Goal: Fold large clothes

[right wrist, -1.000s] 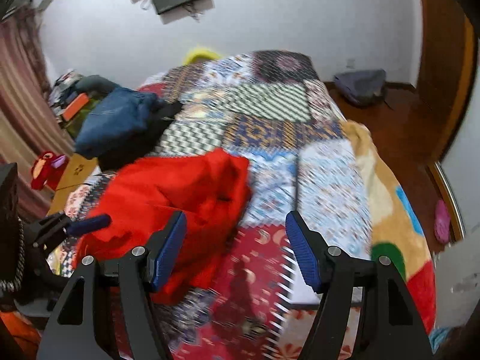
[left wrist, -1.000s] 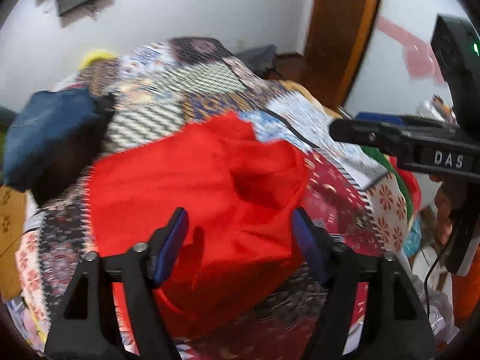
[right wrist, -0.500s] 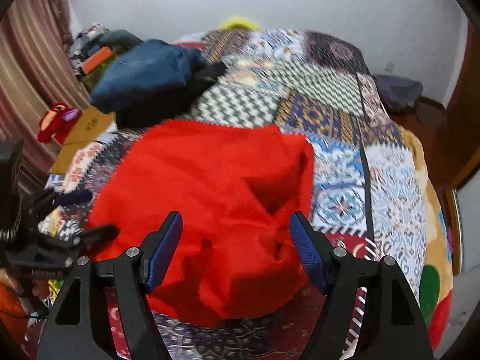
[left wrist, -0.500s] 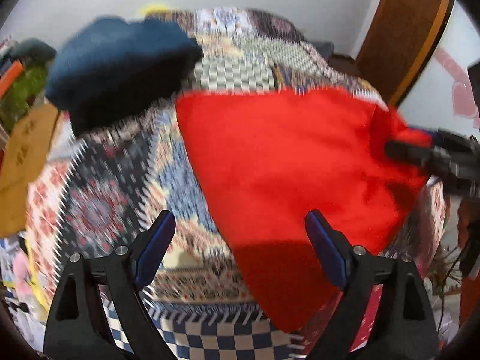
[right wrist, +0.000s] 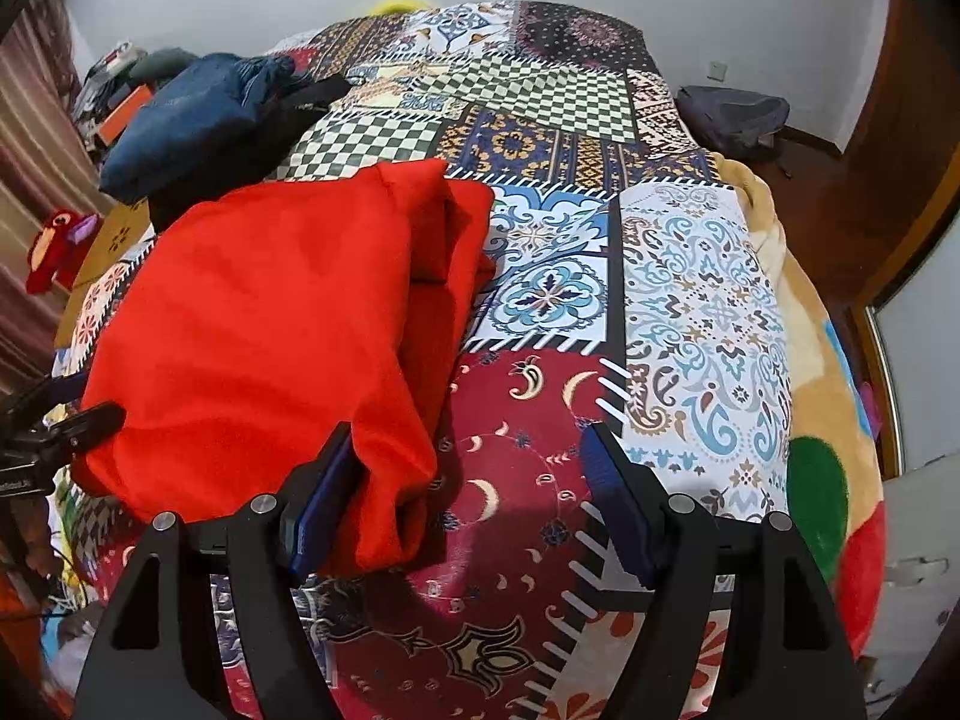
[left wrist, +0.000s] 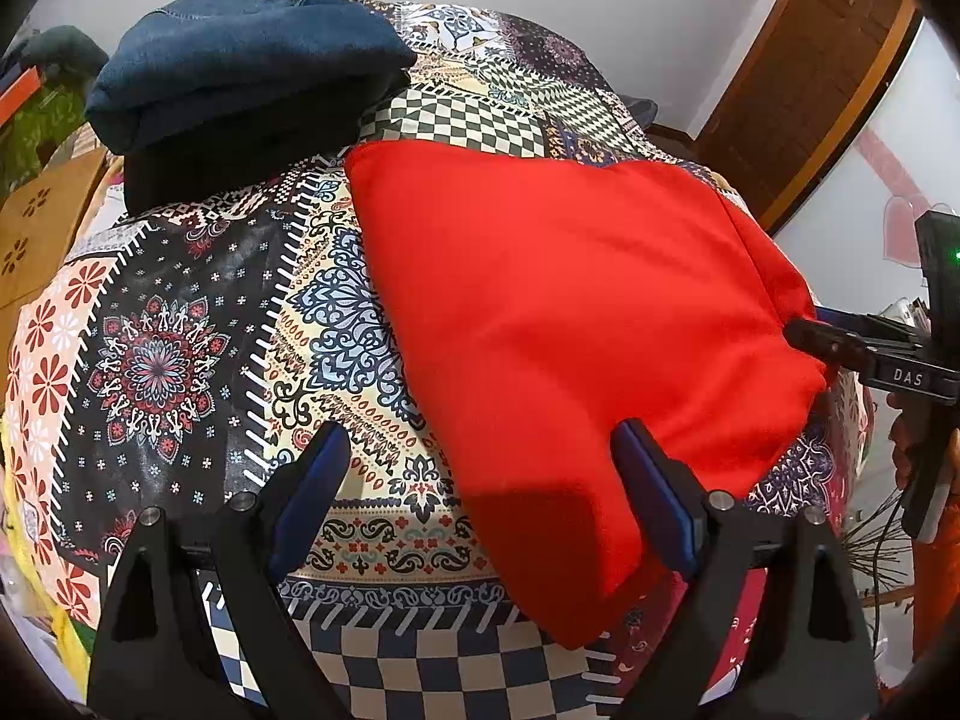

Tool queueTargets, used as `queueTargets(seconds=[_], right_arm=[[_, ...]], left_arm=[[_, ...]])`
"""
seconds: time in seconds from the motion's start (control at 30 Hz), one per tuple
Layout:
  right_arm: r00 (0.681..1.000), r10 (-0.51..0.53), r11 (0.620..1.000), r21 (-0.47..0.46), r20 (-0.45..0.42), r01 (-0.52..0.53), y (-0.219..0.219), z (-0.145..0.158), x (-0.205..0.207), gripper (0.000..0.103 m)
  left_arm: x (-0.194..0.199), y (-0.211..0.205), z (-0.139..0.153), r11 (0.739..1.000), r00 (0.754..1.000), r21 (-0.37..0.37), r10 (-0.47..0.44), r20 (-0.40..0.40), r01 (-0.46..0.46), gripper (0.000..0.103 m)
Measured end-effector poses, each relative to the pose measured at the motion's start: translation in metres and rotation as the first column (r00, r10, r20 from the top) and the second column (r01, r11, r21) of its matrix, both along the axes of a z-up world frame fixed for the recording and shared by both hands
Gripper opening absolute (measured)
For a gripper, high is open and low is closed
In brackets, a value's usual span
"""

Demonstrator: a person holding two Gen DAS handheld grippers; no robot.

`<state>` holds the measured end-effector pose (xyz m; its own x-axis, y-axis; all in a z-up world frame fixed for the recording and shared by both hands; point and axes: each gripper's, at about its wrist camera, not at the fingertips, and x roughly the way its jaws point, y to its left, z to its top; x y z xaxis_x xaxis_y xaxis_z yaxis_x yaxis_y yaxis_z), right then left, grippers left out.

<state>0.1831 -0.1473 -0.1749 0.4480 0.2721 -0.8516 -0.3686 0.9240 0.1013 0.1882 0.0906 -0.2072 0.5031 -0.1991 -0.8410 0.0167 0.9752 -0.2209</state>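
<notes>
A large red garment (left wrist: 570, 312) lies folded on the patchwork bedspread (left wrist: 180, 360); it also shows in the right wrist view (right wrist: 270, 330), with a bunched fold along its right side. My left gripper (left wrist: 480, 480) is open and empty, hovering over the garment's near left edge. My right gripper (right wrist: 468, 492) is open and empty at the garment's near right corner; its left fingertip (right wrist: 336, 468) is close against the cloth. The right gripper also shows at the far right of the left wrist view (left wrist: 840, 348), beside the garment's edge.
A pile of dark blue and black clothes (left wrist: 240, 60) sits on the bed beyond the red garment, also in the right wrist view (right wrist: 198, 114). A grey bag (right wrist: 732, 114) lies on the floor by the wooden door (left wrist: 810, 72). A red toy (right wrist: 54, 246) is at the left.
The red garment went from a crumpled heap to a flat folded shape. Both grippers have drawn back toward its near edges and stayed open.
</notes>
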Motion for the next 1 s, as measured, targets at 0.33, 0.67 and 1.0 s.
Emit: queueTargets(seconds=[0.33,0.67,1.0], right_arm=[[0.993,0.109,0.988,0.114,-0.032,-0.105,0.024,0.022,0.035,0.071],[0.93,0.109,0.966,0.258,-0.351,-0.016,0.02,-0.037,0.096,0.071],[0.889,0.193,0.955,0.288,-0.414,-0.073,0.041,-0.057,0.113,0.081]], left_arm=[[0.025,0.002,0.035,0.987,0.998,0.162,-0.006,0.058,-0.004,0.089],[0.072,0.04,-0.01,0.97,0.986,-0.239,0.016,-0.164,-0.055,0.089],[0.098,0.052,-0.061,0.839,0.947,-0.519,-0.015,-0.32,-0.162,0.089]])
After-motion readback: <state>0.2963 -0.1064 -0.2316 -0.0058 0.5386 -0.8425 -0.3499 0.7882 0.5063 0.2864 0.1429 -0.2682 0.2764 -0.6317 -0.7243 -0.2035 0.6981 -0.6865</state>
